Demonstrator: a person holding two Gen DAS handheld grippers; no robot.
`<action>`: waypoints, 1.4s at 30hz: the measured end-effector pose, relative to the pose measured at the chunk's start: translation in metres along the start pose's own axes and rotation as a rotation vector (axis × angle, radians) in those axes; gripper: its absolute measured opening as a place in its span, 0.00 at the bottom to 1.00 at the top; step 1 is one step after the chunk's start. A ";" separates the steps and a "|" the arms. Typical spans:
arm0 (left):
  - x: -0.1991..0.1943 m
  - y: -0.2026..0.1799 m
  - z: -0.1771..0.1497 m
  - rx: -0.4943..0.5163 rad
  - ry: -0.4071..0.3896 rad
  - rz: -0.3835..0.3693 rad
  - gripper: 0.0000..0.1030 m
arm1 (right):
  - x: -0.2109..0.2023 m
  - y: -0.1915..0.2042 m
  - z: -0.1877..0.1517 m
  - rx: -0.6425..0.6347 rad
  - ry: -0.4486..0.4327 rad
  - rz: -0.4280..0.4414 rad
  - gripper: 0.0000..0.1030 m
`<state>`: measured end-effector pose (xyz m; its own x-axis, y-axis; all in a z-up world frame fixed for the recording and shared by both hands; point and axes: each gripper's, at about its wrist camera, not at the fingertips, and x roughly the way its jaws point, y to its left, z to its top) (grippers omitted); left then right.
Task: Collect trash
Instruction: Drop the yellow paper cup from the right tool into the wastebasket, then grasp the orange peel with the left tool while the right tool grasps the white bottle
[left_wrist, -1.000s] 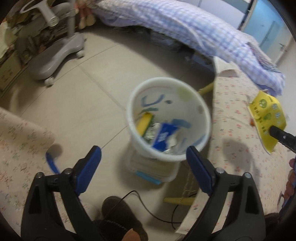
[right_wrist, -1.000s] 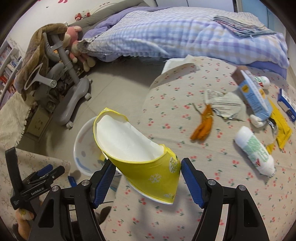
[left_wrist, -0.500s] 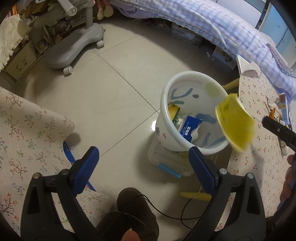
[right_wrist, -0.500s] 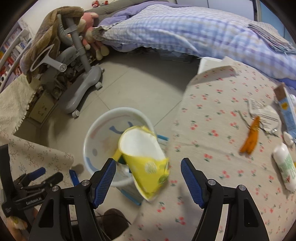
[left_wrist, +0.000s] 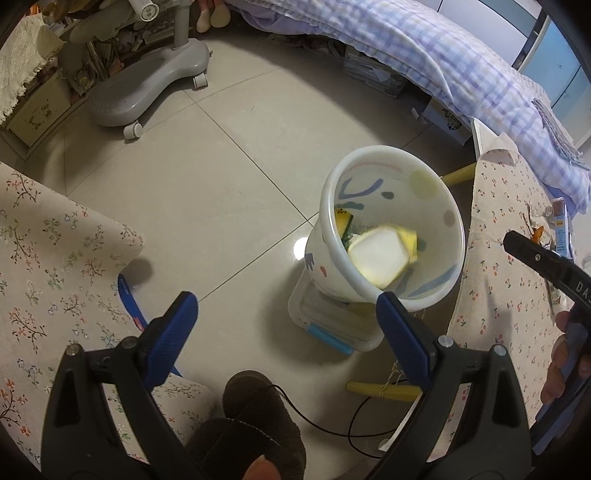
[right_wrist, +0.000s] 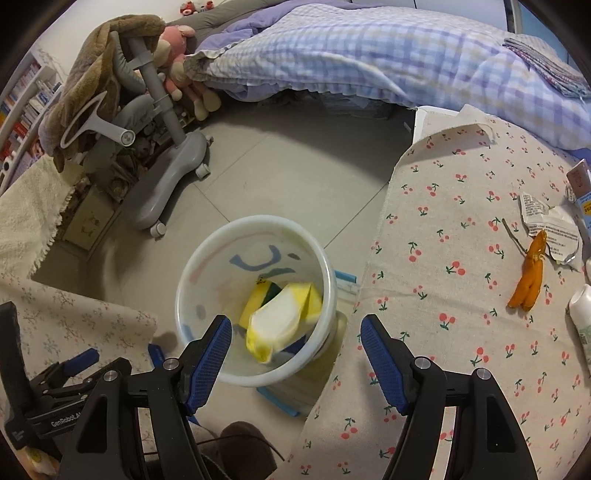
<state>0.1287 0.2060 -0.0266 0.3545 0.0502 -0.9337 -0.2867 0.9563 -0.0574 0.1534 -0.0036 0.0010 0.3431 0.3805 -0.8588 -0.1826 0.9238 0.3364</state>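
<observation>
The yellow carton (right_wrist: 282, 319), which was being held between the blue pads of the right gripper (right_wrist: 295, 363) a second ago, is now being seen inside the white bin (right_wrist: 255, 299) at the lower centre of the right wrist view; its outline is blurred, so it is probably still tumbling or settling on the trash already there. The right gripper is being held wide apart with nothing between its pads, just above the near rim of the bin. In the left wrist view the left gripper (left_wrist: 286, 328) is likewise being held spread and empty over the tiled floor (left_wrist: 221, 177), with the bin to the right of centre. One piece is thus being counted as collected.

More trash is being left on the cherry-print table (right_wrist: 461, 258) at the right of the right wrist view: an orange peel (right_wrist: 530, 277), a torn paper wrapper (right_wrist: 550, 229) and a white bottle (right_wrist: 581, 317) at the far right edge. The route from bin to table is not being blocked by anything. A gray chair base (right_wrist: 166, 177) is standing at the upper left, well apart from the bin, and a dark slipper (left_wrist: 255, 417) is showing at the bottom centre.
</observation>
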 end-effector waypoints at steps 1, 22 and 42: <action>0.000 0.000 0.000 0.000 -0.002 0.000 0.94 | -0.002 -0.001 0.000 -0.001 -0.001 -0.001 0.72; -0.007 -0.054 -0.004 0.086 -0.017 -0.049 0.99 | -0.080 -0.111 -0.016 0.077 -0.062 -0.188 0.85; 0.004 -0.175 0.005 0.275 -0.003 -0.106 0.99 | -0.073 -0.236 -0.022 0.162 0.032 -0.323 0.85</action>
<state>0.1851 0.0404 -0.0185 0.3720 -0.0533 -0.9267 0.0033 0.9984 -0.0561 0.1513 -0.2502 -0.0240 0.3300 0.0690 -0.9415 0.0795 0.9917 0.1006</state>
